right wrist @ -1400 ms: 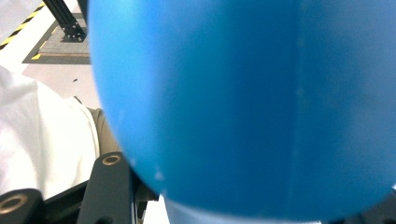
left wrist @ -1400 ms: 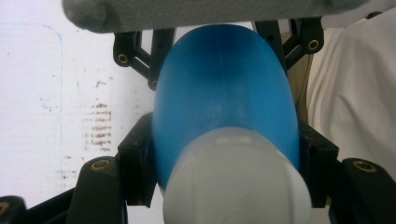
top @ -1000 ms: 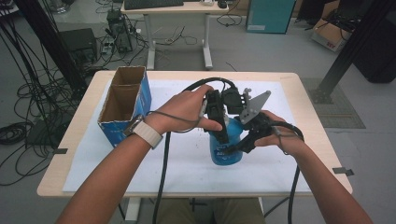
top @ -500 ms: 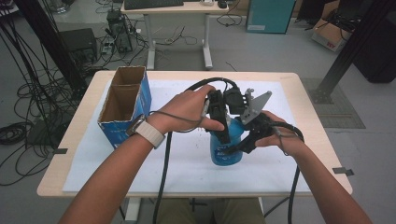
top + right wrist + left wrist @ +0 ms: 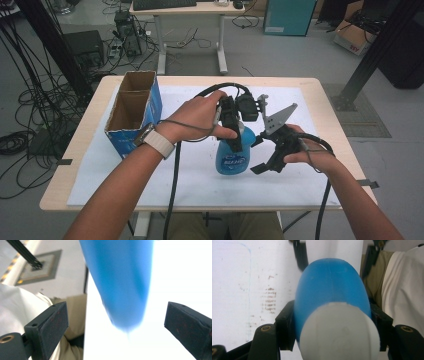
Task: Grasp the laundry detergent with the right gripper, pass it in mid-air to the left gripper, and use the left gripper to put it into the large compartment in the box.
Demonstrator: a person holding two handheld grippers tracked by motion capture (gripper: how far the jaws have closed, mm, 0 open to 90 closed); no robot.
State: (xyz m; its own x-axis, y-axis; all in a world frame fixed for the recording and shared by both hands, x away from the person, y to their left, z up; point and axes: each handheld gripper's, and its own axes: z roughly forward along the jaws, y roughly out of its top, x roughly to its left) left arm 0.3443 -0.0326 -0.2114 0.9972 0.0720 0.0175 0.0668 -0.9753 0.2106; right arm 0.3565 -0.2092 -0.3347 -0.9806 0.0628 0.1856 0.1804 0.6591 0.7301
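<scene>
**Left gripper holds the bottle, right gripper is free**

We see the blue bottle [image 5: 233, 156] standing on the white mat [image 5: 150, 185], clamped near its top by the left gripper [image 5: 235, 131]. The right gripper [image 5: 259, 154], just beside it, has just been opening; its jaws stand wide, touching nothing.

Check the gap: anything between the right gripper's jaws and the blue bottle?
Nothing. In the right gripper view the right gripper has just opened; only bare white mat separates its pads from the blue bottle.

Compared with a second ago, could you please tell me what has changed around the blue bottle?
The right gripper has just opened its jaws, let go of the blue bottle and drawn back to the right of it. The left gripper stays clamped on the bottle's top, and the cardboard box has not moved.
</scene>
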